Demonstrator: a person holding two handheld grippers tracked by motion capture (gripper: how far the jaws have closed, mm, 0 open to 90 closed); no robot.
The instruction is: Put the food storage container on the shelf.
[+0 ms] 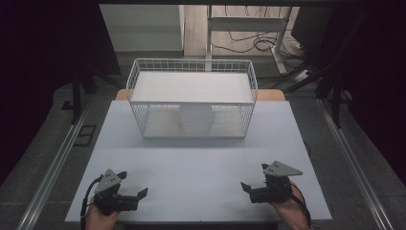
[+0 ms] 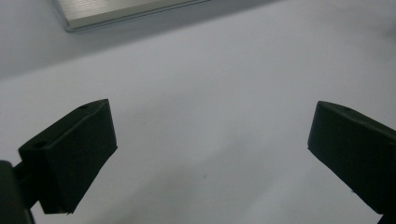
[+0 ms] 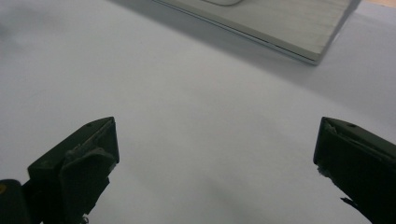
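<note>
A white wire basket [image 1: 191,61] stands at the far middle of the pale table [image 1: 191,163]. A flat white board [image 1: 191,87] lies across its top, and a white rounded container [image 1: 195,119] sits beneath it on the basket's floor. My left gripper [image 1: 132,184] rests near the front left edge, held by a hand, its jaws wide apart with nothing between them. My right gripper [image 1: 254,176] rests at the front right, also open and empty. The left gripper view has my left gripper [image 2: 210,130] over bare table. In the right gripper view, my right gripper [image 3: 215,140] faces the basket's base [image 3: 280,23].
Metal rails [image 1: 57,163] run along both sides of the table. Behind the basket are a white frame leg [image 1: 208,28] and loose cables [image 1: 258,43] on the floor. Dark curtains close in left and right. The basket's base edge [image 2: 126,11] crosses the top of the left gripper view.
</note>
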